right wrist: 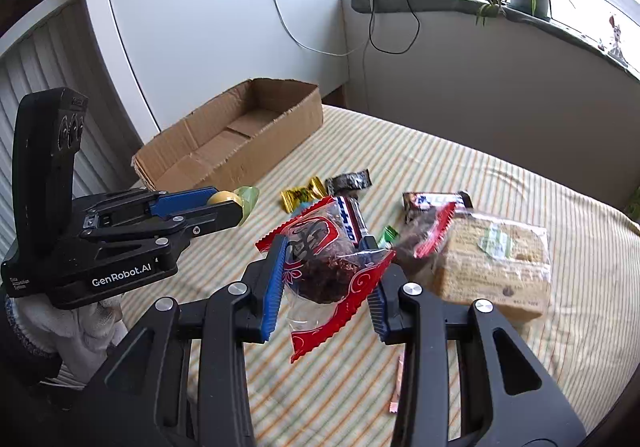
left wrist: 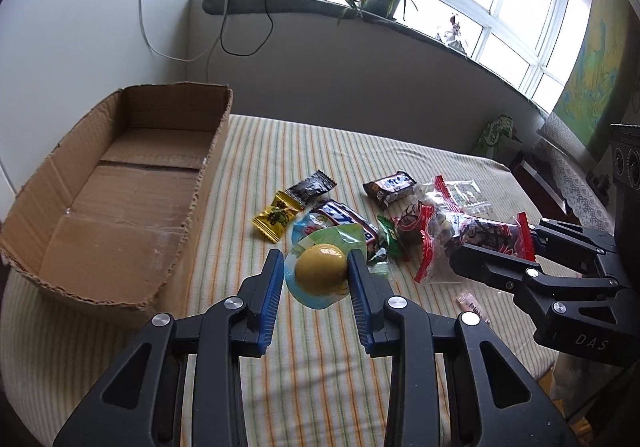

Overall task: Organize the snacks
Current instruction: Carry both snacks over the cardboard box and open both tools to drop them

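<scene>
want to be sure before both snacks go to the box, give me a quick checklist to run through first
1. Left gripper clamped on the yellow ball candy: ok.
2. Right gripper clamped on the red-edged snack bag: ok.
3. Cardboard box open, inside bare: ok.
4. Both snacks lifted off the striped cloth: ok.
5. Bag grip firm enough: cannot tell, its lower end hangs loose.

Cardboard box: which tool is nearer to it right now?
Left. The left tool, shut on the yellow candy, is beside the cardboard box; the right tool, gripping the red-edged packet, is farther off, over the snack pile.
</scene>
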Available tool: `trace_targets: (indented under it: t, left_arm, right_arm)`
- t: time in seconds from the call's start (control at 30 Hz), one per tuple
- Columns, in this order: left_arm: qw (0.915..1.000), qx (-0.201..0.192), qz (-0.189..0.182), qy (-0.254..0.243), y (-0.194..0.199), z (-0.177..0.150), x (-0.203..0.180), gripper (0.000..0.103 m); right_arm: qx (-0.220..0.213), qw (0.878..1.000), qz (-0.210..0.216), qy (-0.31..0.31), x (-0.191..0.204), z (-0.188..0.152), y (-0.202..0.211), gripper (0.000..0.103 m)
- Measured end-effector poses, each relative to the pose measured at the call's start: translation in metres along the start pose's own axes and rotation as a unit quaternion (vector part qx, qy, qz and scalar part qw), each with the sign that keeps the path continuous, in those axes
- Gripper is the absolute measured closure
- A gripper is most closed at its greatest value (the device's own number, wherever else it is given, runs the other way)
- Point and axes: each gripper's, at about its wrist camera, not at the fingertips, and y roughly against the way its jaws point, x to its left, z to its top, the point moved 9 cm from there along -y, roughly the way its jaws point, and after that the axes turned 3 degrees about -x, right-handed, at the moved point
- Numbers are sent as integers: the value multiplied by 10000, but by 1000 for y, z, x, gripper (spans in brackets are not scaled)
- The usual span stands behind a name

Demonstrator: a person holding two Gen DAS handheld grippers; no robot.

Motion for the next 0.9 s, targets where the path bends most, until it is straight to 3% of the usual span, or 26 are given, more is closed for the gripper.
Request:
trace_targets:
  t: [0.43, 0.9]
  left_arm:
    - [9957, -369, 754, 395, 33, 21, 92, 72]
    - [9891, -361, 1207, 766, 35, 20, 154, 72]
  right_arm:
    - [-88, 9981, 523, 315, 76, 63, -64, 65]
    - [308, 9959, 618, 587, 123, 75, -136, 65]
